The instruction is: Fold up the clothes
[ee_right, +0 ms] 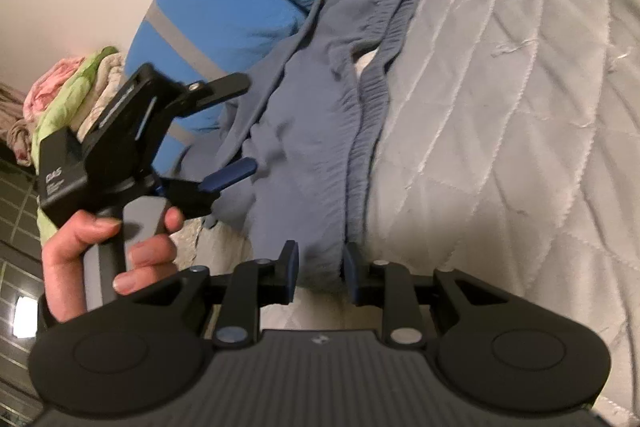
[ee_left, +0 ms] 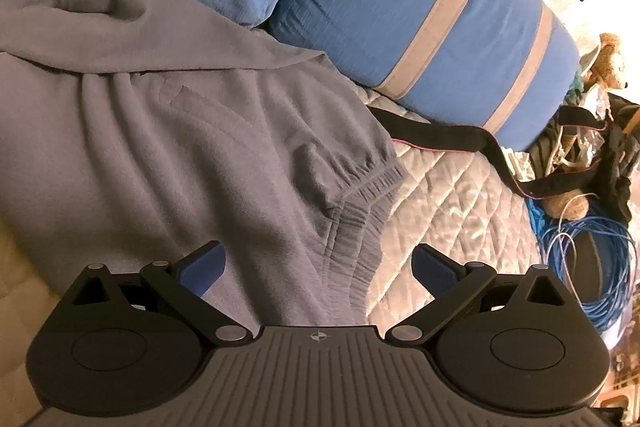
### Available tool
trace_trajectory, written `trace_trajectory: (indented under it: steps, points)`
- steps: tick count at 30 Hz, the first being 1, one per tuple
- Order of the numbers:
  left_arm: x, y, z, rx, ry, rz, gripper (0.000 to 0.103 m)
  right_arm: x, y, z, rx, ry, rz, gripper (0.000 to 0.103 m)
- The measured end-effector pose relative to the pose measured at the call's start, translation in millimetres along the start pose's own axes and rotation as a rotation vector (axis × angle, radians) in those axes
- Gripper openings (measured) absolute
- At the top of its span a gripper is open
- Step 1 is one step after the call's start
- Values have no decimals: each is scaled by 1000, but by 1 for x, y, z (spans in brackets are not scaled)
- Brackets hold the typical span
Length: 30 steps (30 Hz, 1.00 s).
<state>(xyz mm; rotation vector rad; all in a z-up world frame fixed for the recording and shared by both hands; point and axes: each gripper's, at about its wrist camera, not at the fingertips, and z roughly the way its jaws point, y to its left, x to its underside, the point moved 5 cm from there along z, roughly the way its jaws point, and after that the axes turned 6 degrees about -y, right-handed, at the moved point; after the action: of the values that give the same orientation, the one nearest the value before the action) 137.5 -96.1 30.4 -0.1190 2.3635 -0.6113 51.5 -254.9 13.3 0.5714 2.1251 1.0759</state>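
A grey-blue garment (ee_left: 168, 131) with a gathered elastic waistband (ee_left: 360, 219) lies crumpled on the quilted bed. My left gripper (ee_left: 318, 267) is open just above the cloth, its blue pads wide apart, holding nothing. It also shows in the right wrist view (ee_right: 236, 131), held by a hand over the garment (ee_right: 312, 131). My right gripper (ee_right: 320, 273) has its jaws narrowed around the near edge of the garment; the cloth sits between the pads, with a gap still showing.
Blue pillows with grey stripes (ee_left: 420, 11) lie behind the garment. A black strap (ee_left: 448, 139) crosses the quilt (ee_left: 460, 211). A coil of blue cable (ee_left: 584, 267) and a teddy bear (ee_left: 608, 63) sit at the right. Folded clothes (ee_right: 68, 87) are stacked at the left.
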Motion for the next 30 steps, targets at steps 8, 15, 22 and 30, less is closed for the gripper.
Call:
trace_trajectory:
  steps: [8, 15, 22, 30]
  points:
    - [0, 1, 5, 4, 16, 0, 101, 3, 9, 25, -9, 50, -28, 28]
    - [-4, -7, 2, 3, -2, 69, 101, 10, 17, 31, 68, 58, -99, 4]
    - [-13, -55, 12, -73, -103, 501, 101, 9, 10, 24, 74, 68, -88, 4]
    - [-3, -126, 91, -187, -55, 964, 100, 9, 11, 27, 76, 79, -83, 4]
